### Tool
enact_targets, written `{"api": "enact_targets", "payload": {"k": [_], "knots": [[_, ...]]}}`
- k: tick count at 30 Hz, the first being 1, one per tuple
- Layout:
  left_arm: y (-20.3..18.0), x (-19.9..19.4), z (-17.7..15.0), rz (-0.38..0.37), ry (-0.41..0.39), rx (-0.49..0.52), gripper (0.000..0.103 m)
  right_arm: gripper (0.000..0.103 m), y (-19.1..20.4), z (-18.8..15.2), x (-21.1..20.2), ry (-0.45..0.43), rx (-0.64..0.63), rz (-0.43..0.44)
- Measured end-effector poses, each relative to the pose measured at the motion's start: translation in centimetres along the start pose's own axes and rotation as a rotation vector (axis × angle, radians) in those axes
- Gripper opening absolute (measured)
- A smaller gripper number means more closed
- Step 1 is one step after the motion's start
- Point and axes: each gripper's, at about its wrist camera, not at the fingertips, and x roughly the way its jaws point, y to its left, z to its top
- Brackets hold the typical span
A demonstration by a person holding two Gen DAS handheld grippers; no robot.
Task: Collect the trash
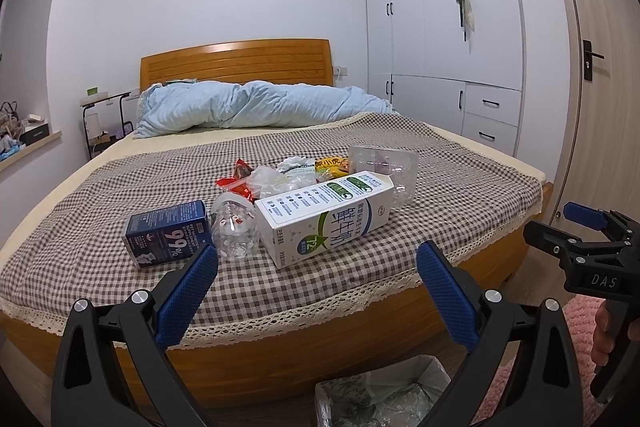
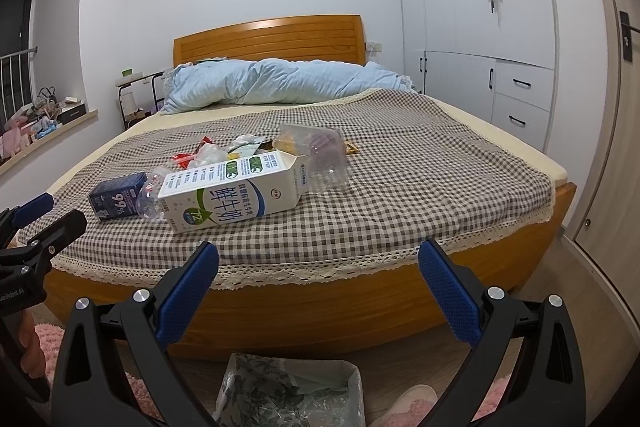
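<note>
**Trash heaped on the bed, both claws wide and empty**

Ahead of both claws and above them in view, on the checked bedspread (image 1: 460, 195): a white milk carton (image 1: 326, 217) lying on its side, nearest of the heap. Touching its left end, a crushed clear bottle (image 1: 234, 227); left of that, a dark blue box (image 1: 168, 233). Behind the carton, a clear plastic tray (image 1: 384, 163) and a jumble of wrappers (image 1: 276, 175). Directly below the claws, on the floor against the bed frame, a lined bin (image 2: 292, 387).

Likely trouble, judged from here: carton too broad for a crosswise pinch, so prone to slip or twist out; smooth, springy bottle apt to squirt sideways; thin wrappers easily missed or dragged with the cloth; a carry ending short of the bin mouth, dropping trash onto the pink rug (image 1: 588, 319).

Left claw (image 1: 316, 267): spread wide, holding nothing, touching nothing, short of the bed edge. Right claw (image 2: 318, 267): likewise spread wide, empty, clear of everything
</note>
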Motion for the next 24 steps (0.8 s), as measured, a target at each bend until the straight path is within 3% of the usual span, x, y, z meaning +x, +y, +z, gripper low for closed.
{"api": "enact_targets", "payload": {"k": [10,17,24], "knots": [[-0.5,1.5,0.7,0.001,0.009,0.049,0.096,0.096,-0.8,-0.2,0.8,-0.034,0.01,-0.024],[-0.4,3.4,1.6,-0.081,0.015,0.061,0.096,0.096,-1.9,0.1,2.1,-0.101,-0.01,-0.046],[-1.1,5.5,2.9,-0.11,0.035,0.115,0.096,0.096,-3.3,0.9,3.9,-0.125,-0.005,-0.019]]}}
